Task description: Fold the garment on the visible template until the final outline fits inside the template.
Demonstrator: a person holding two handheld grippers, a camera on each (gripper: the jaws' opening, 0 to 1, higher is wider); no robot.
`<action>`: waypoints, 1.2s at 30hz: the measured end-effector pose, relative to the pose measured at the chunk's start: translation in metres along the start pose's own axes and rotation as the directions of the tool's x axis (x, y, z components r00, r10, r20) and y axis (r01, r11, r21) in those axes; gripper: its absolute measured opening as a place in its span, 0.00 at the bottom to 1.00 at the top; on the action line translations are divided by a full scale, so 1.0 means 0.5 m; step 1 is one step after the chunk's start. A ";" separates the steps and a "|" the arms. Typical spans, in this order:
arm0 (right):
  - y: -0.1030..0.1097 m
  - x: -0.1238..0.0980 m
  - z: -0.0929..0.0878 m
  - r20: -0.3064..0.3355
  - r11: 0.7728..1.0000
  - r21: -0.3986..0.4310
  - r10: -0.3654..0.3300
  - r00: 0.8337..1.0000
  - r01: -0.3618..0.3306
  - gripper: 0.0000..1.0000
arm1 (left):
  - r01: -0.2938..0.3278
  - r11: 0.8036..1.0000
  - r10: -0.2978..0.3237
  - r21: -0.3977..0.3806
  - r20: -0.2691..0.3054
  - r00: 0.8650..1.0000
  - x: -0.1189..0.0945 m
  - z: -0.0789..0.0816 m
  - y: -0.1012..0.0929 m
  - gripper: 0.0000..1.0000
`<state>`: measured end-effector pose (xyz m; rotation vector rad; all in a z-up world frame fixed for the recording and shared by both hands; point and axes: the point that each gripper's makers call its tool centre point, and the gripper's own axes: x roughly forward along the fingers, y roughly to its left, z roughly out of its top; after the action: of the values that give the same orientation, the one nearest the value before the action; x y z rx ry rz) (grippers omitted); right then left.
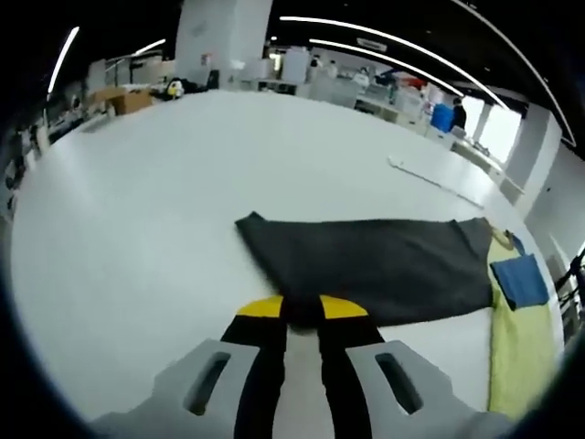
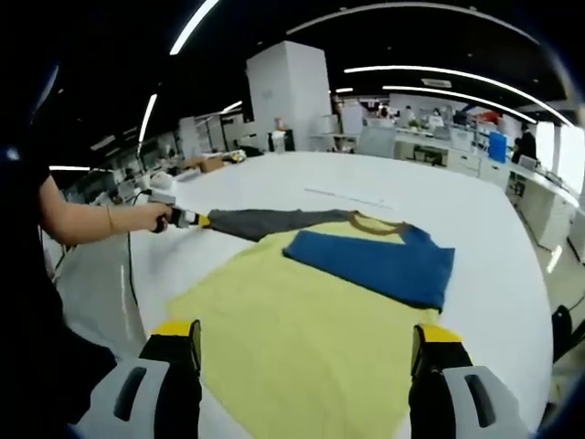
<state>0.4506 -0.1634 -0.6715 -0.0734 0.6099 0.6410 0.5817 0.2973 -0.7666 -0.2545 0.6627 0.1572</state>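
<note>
The garment has a blue body (image 2: 375, 261) and a dark grey sleeve (image 2: 265, 222). Its blue body lies on the yellow template (image 2: 302, 347) on the white table. In the left gripper view the grey sleeve (image 1: 384, 265) stretches flat across the table towards the template (image 1: 521, 357) and the blue part (image 1: 519, 279) at the right. My left gripper (image 1: 302, 311) is shut on the sleeve's near end. From the right gripper view, that left gripper (image 2: 187, 218) holds the sleeve end out past the template. My right gripper (image 2: 306, 338) hangs open above the template's near edge, holding nothing.
A person's hand and forearm (image 2: 101, 219) hold the left gripper. A thin white strip (image 1: 434, 178) lies farther out on the white table (image 1: 164, 201). Cardboard boxes (image 1: 128, 99) stand at the far edge. Desks and pillars stand beyond.
</note>
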 end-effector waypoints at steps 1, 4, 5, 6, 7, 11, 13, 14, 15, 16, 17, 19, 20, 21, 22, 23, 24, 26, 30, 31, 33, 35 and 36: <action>-0.001 -0.001 -0.002 -0.002 1.000 0.000 -0.003 1.000 0.003 0.95 | 0.000 1.000 0.000 -0.011 0.003 1.000 0.001 0.001 0.000 0.03; -0.003 -0.005 -0.012 -0.015 1.000 0.007 -0.014 1.000 0.014 0.95 | 0.006 1.000 -0.006 -0.021 0.005 1.000 0.002 0.003 -0.004 0.01; -0.003 -0.005 -0.014 -0.017 1.000 0.008 -0.014 1.000 0.015 0.95 | 0.000 1.000 0.000 -0.012 0.005 1.000 -0.002 0.004 -0.007 0.01; -0.003 -0.006 -0.015 -0.016 1.000 0.011 -0.015 1.000 0.015 0.96 | -0.001 1.000 0.001 -0.012 0.005 1.000 -0.003 0.004 -0.009 0.00; -0.003 -0.006 -0.014 -0.015 1.000 0.012 -0.015 1.000 0.016 0.96 | -0.002 1.000 0.002 -0.010 0.008 1.000 -0.006 0.006 -0.014 0.00; 0.001 -0.006 -0.010 -0.006 1.000 0.017 -0.013 1.000 0.013 0.97 | -0.001 1.000 0.001 0.001 0.026 1.000 -0.006 0.019 -0.021 0.00; 0.002 -0.006 -0.010 -0.006 1.000 0.017 -0.014 1.000 0.014 0.98 | 0.001 1.000 -0.002 0.024 0.040 0.999 -0.011 0.030 -0.029 0.00; 0.001 -0.007 -0.010 -0.006 1.000 0.017 -0.015 1.000 0.015 0.98 | 0.009 0.999 -0.011 0.031 0.051 0.999 -0.015 0.037 -0.036 0.00; 0.001 -0.007 -0.010 -0.006 1.000 0.016 -0.016 1.000 0.016 0.98 | 0.016 0.999 -0.018 0.034 0.058 0.998 -0.018 0.042 -0.041 0.00; 0.001 -0.007 -0.010 -0.004 1.000 0.016 -0.016 1.000 0.016 0.98 | 0.023 0.999 -0.025 0.038 0.065 0.998 -0.020 0.047 -0.047 0.00; 0.001 -0.008 -0.009 -0.002 1.000 0.016 -0.016 1.000 0.016 0.98 | 0.032 0.999 -0.035 0.044 0.071 0.997 -0.022 0.051 -0.053 0.00; 0.002 -0.009 -0.008 0.001 1.000 0.016 -0.015 1.000 0.015 0.98 | 0.048 0.997 -0.053 0.058 0.081 0.995 -0.025 0.060 -0.067 0.00; 0.001 -0.010 -0.008 0.001 1.000 0.018 -0.015 1.000 0.015 0.98 | 0.053 0.996 -0.058 0.066 0.080 0.995 -0.026 0.062 -0.073 0.00; 0.000 -0.010 -0.009 0.000 1.000 0.019 -0.015 1.000 0.015 0.98 | 0.059 0.995 -0.065 0.076 0.078 0.995 -0.026 0.065 -0.078 0.00; 0.000 -0.010 -0.010 -0.002 1.000 0.020 -0.013 1.000 0.013 0.98 | 0.061 0.995 -0.067 0.075 0.075 0.995 -0.025 0.065 -0.080 0.00; 0.000 -0.010 -0.012 -0.006 1.000 0.022 -0.011 1.000 0.011 0.98 | 0.073 0.995 -0.077 0.064 0.070 0.995 -0.024 0.066 -0.085 0.00; 0.001 -0.009 -0.013 -0.010 1.000 0.023 -0.008 1.000 0.009 0.97 | 0.083 0.995 -0.086 0.053 0.069 0.994 -0.024 0.066 -0.090 0.00; 0.002 -0.009 -0.015 -0.014 1.000 0.016 -0.006 1.000 0.006 0.97 | 0.083 0.994 -0.088 0.070 0.071 0.994 -0.026 0.070 -0.098 0.00; 0.004 -0.008 -0.011 0.000 1.000 0.017 0.002 1.000 -0.002 0.98 | 0.112 0.991 -0.117 0.068 0.081 0.990 -0.028 0.080 -0.114 0.00; 0.004 -0.008 -0.011 0.002 1.000 0.018 0.004 1.000 -0.004 0.98 | 0.116 0.991 -0.122 0.067 0.083 0.989 -0.031 0.085 -0.121 0.00; 0.004 -0.007 -0.010 0.003 1.000 0.015 0.004 1.000 -0.004 0.97 | 0.127 0.989 -0.134 0.073 0.088 0.987 -0.033 0.090 -0.132 0.00; 0.002 -0.006 -0.006 0.010 1.000 0.007 0.003 1.000 -0.004 0.96 | 0.137 0.988 -0.144 0.077 0.088 0.986 -0.034 0.092 -0.142 0.00; 0.004 -0.006 -0.005 0.012 1.000 0.009 0.008 1.000 -0.008 0.97 | 0.151 0.986 -0.156 0.065 0.089 0.984 -0.035 0.093 -0.149 0.00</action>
<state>0.4465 -0.1640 -0.6718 -0.0589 0.6012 0.6462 0.6122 0.2379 -0.7066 -0.2401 0.5512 0.0022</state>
